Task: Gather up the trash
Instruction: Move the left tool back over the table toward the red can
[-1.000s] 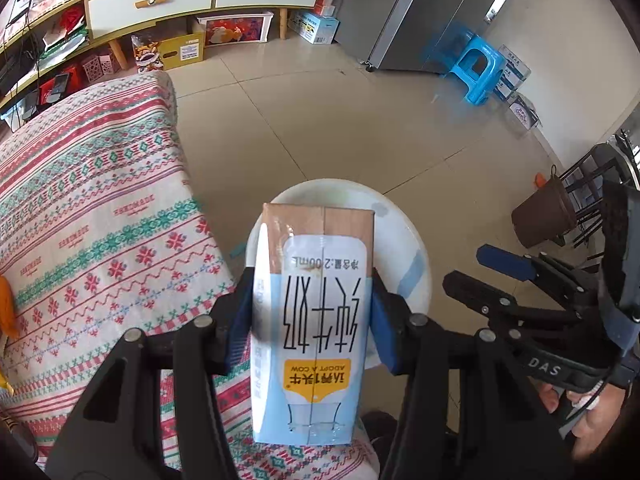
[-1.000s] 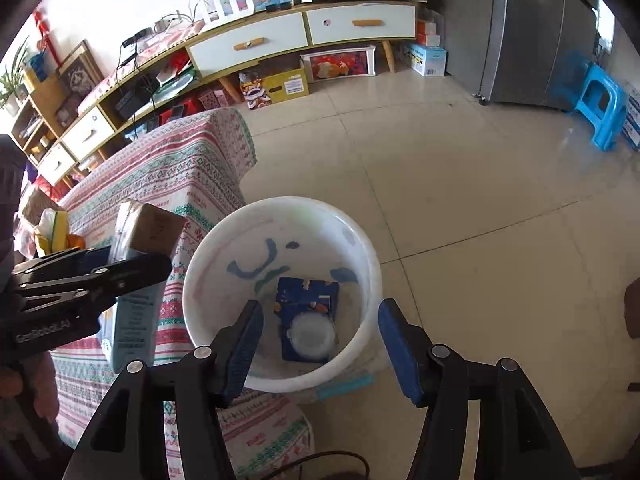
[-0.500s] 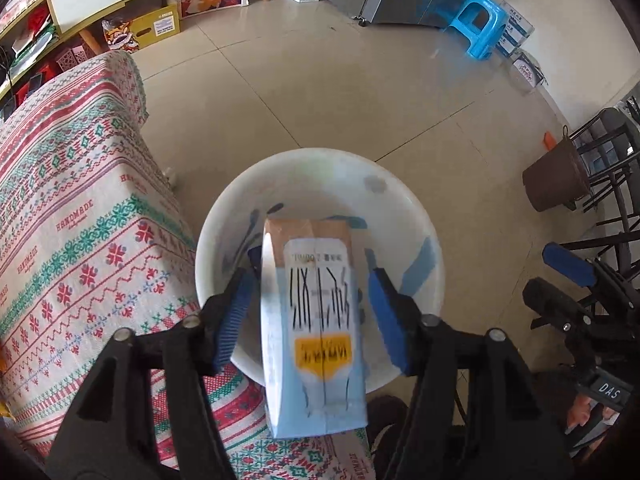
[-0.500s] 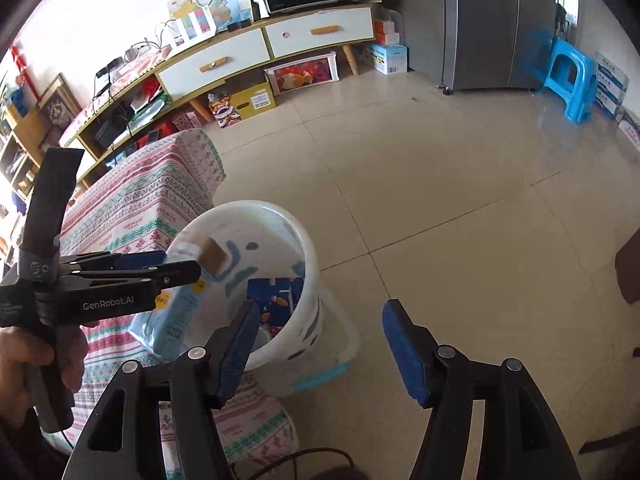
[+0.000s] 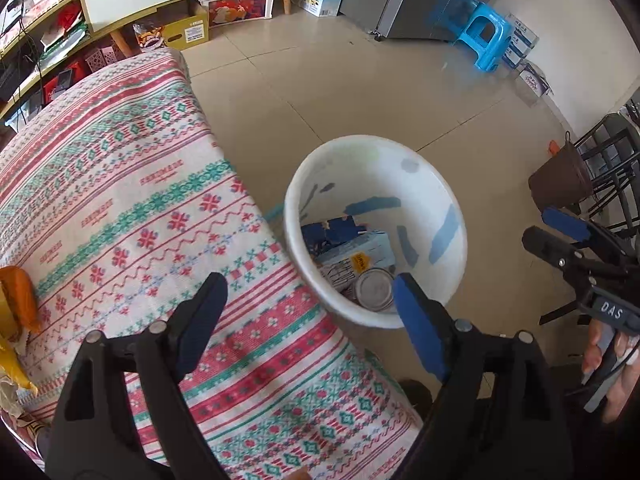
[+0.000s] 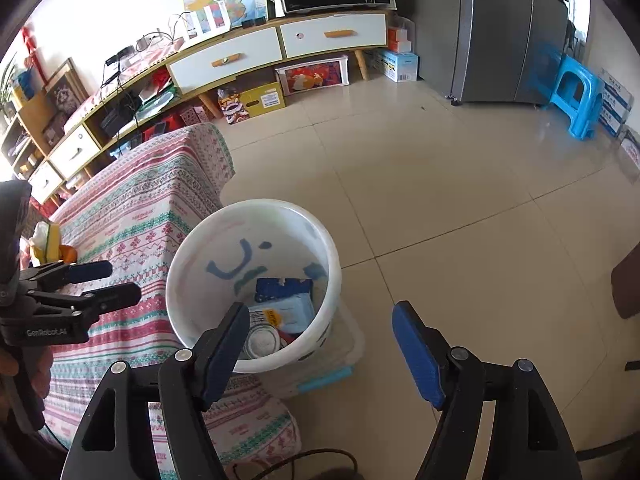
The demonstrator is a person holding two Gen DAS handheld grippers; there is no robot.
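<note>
We see the milk box (image 5: 354,254) lying in the white bucket (image 5: 420,168) beside the table (image 5: 120,200). Our 2 grippers, left (image 5: 308,320) and right (image 6: 320,344), are opening their fingers, grasping nothing.

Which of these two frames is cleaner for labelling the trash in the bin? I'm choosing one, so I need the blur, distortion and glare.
Left wrist view: strong fisheye bending, black corners; white bin and milk carton sharp, far floor slightly soft. Right wrist view: same distortion, glare on the floor by the blue stool, and the right gripper has one finger hiding part of the bin's contents. Pick the left.
</note>
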